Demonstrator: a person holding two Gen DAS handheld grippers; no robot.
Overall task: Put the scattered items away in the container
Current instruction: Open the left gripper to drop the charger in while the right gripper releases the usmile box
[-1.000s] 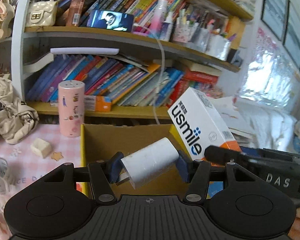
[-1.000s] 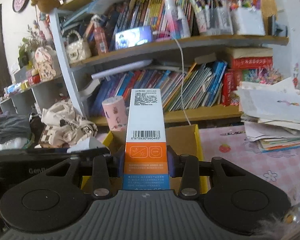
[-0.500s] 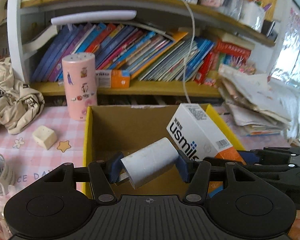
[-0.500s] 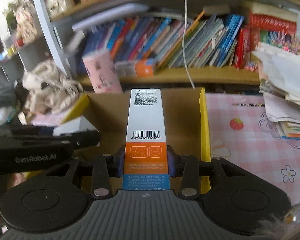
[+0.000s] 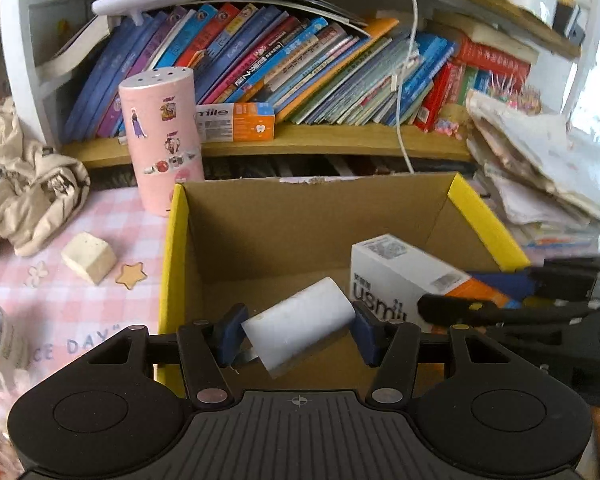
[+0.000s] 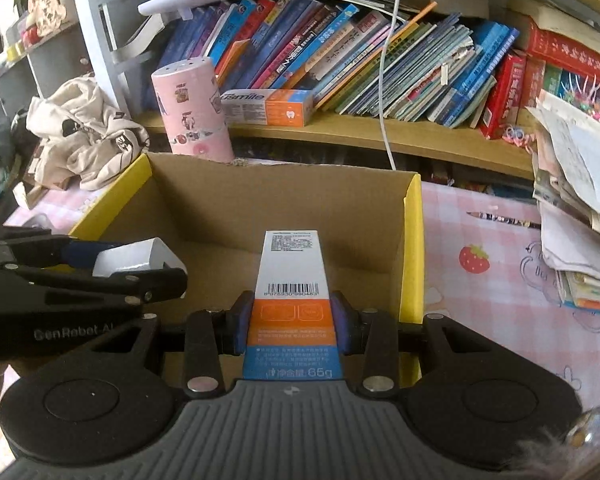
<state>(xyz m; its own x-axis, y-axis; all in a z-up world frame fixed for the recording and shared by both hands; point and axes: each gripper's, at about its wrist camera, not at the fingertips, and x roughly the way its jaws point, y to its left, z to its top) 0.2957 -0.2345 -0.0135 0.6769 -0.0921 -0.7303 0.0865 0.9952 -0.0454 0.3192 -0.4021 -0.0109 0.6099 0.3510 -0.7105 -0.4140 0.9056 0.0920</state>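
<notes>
The left gripper (image 5: 296,334) clamps a white charger (image 5: 300,330), its prongs mostly hidden behind a pad. The right gripper (image 6: 292,322) grips a toothpaste box (image 6: 290,280), its lower end cut off. Both hang inside the open cardboard box (image 6: 414,248), whose floor is largely hidden.

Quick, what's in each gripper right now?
Left gripper: shut on the white charger.
Right gripper: shut on the toothpaste box, over the cardboard box.
</notes>
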